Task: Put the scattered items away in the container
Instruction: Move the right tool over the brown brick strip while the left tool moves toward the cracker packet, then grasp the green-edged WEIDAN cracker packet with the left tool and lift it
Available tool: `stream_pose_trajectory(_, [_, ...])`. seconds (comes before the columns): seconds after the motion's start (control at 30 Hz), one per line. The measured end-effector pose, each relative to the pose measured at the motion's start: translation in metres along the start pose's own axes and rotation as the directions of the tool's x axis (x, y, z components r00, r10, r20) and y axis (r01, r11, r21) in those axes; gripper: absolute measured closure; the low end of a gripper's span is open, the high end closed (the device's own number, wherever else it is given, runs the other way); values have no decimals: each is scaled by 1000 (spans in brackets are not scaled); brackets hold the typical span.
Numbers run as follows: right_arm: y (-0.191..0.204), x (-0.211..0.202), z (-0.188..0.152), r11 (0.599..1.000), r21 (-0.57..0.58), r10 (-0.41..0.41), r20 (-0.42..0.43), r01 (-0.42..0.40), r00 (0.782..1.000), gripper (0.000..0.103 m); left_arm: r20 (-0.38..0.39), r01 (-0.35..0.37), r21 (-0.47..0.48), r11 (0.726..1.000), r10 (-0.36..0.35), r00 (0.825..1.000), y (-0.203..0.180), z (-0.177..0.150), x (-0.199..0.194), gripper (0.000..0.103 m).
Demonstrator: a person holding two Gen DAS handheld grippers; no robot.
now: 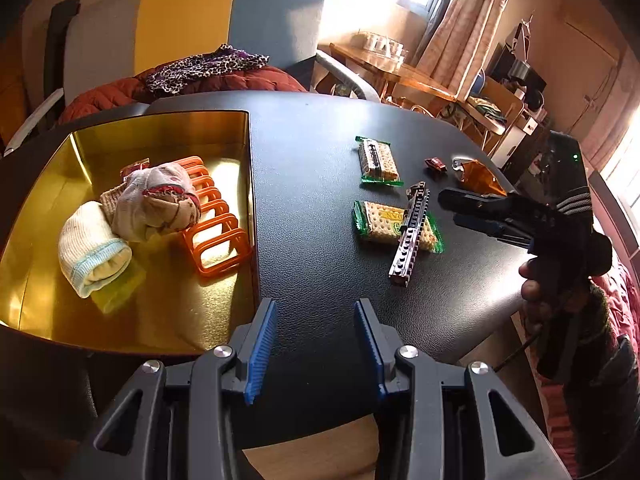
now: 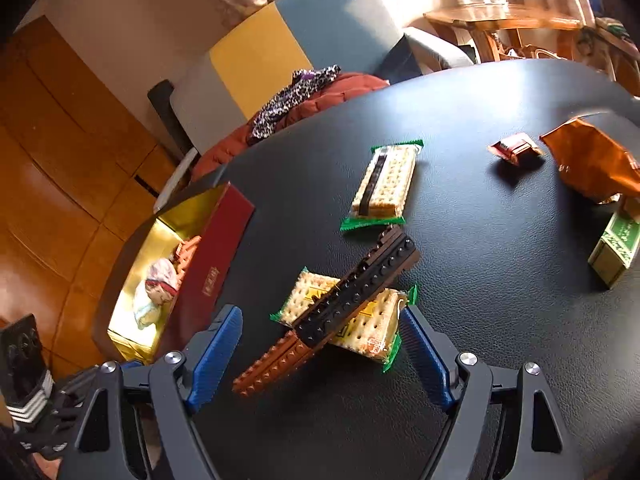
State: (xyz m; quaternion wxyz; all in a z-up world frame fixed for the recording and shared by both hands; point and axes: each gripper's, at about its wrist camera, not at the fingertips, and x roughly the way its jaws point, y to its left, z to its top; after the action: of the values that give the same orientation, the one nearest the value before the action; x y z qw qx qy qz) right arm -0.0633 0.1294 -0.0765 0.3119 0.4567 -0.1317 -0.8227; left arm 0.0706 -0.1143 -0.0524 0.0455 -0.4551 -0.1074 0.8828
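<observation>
Left wrist view. The left claw point(image 1: 316, 344) has its base cut off by the lower edge. The person's hand point(image 1: 536, 280) shows only as fingers behind the other tool. A small pale thing beside the orange wrapper point(image 1: 480, 178) is too small to name. The black counter point(image 1: 320, 184) has a pebbled skin; an armchair with yellow and blue panels stands behind it, and sun pours through a curtained window. The gold-lined box point(image 1: 132, 132) sits at the counter's left, holding rolled socks point(image 1: 128, 216) and an orange rack point(image 1: 216, 220). The left claw stands partly apart over bare counter just beside the box, gripping nothing.

Right wrist view. A green carton point(image 2: 614, 246) is partly covered by the orange wrapper. The box shows its red outer wall point(image 2: 216, 264), its inside mostly hidden. Out on the counter lie two cracker packs point(image 2: 384, 184), a small red sweet point(image 2: 516, 148) and a brick-built bar point(image 2: 340, 312) resting across the nearer pack. The right claw point(image 2: 320, 340) is spread wide, one finger on either side of bar and pack, the pads apparently clear of both.
</observation>
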Motion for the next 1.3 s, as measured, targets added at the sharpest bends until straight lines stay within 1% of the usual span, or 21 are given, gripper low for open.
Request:
stream_pose_trajectory(0.1, [10, 1, 10, 998, -9, 59, 11, -59, 998, 20, 7, 1, 1, 1000, -1, 1000, -1, -2, -3, 63])
stream_pose_trajectory(0.17, [21, 8, 18, 995, -29, 100, -3, -100, 995, 20, 15, -1, 2, 1000, 1, 1000, -1, -3, -6, 63])
stream_pose_trajectory(0.27, [47, 31, 30, 985, -72, 151, -50, -154, 987, 20, 22, -8, -6, 1000, 8, 1000, 2, -3, -9, 63])
stream_pose_trajectory(0.3, [56, 43, 33, 982, -74, 170, -81, -176, 982, 21, 22, -8, -10, 1000, 9, 1000, 3, -4, -10, 63])
stream_pose_trajectory(0.33, [62, 54, 33, 982, -73, 168, -109, -176, 980, 21, 23, -10, -12, 1000, 10, 1000, 4, -4, -11, 63])
stream_pose_trajectory(0.43, [71, 81, 33, 986, -96, 115, -222, -139, 968, 22, 27, -12, -16, 1000, 13, 1000, 7, -4, -13, 63])
stream_pose_trajectory(0.47, [72, 84, 30, 987, -121, 75, -244, -108, 967, 22, 29, -13, -17, 1000, 13, 999, 8, -4, -13, 63])
stream_pose_trajectory(0.53, [68, 76, 20, 983, -177, 4, -252, -50, 968, 22, 34, -11, -18, 1000, 12, 999, 10, -3, -13, 63])
stream_pose_trajectory(0.6, [54, 56, 14, 981, -192, -55, -226, 11, 973, 23, 33, -4, -15, 1000, 5, 999, 9, -2, -11, 63])
stream_pose_trajectory(0.63, [44, 45, 14, 981, -187, -92, -204, 54, 975, 23, 30, -3, -6, 1000, 3, 1000, 7, -1, -9, 63])
stream_pose_trajectory(0.7, [21, 24, 17, 984, -140, -132, -157, 110, 979, 22, 26, -1, 18, 1000, 1, 1000, 3, 0, -4, 63])
stream_pose_trajectory(0.77, [-3, 7, 16, 982, -89, -176, -125, 166, 976, 22, 19, 4, 51, 999, -5, 1000, -5, 4, 0, 62])
stream_pose_trajectory(0.83, [-27, -12, 13, 979, -21, -206, -90, 205, 974, 22, 11, 17, 100, 995, -18, 1000, -15, 10, 4, 62])
stream_pose_trajectory(0.87, [-33, -18, 12, 978, 3, -206, -75, 207, 976, 21, 7, 23, 126, 992, -24, 1000, -20, 13, 6, 58])
stream_pose_trajectory(0.9, [-39, -25, 8, 978, 27, -206, -58, 208, 977, 21, -1, 28, 166, 986, -29, 1000, -27, 18, 9, 56])
stream_pose_trajectory(1.0, [-49, -39, -2, 974, 73, -215, -9, 215, 977, 20, -25, 47, 302, 952, -42, 999, -53, 32, 22, 55])
stream_pose_trajectory(1.07, [-53, -45, -8, 970, 97, -226, 17, 223, 974, 20, -47, 58, 399, 915, -43, 998, -72, 41, 34, 55])
stream_pose_trajectory(1.13, [-56, -49, -11, 968, 128, -225, 45, 217, 973, 19, -77, 81, 487, 869, -50, 996, -89, 47, 47, 55])
stream_pose_trajectory(1.2, [-61, -53, -13, 966, 148, -224, 57, 214, 973, 19, -114, 114, 565, 817, -60, 992, -105, 52, 61, 55])
stream_pose_trajectory(1.3, [-70, -56, -16, 963, 167, -226, 65, 213, 972, 18, -184, 164, 652, 740, -56, 981, -122, 56, 84, 55])
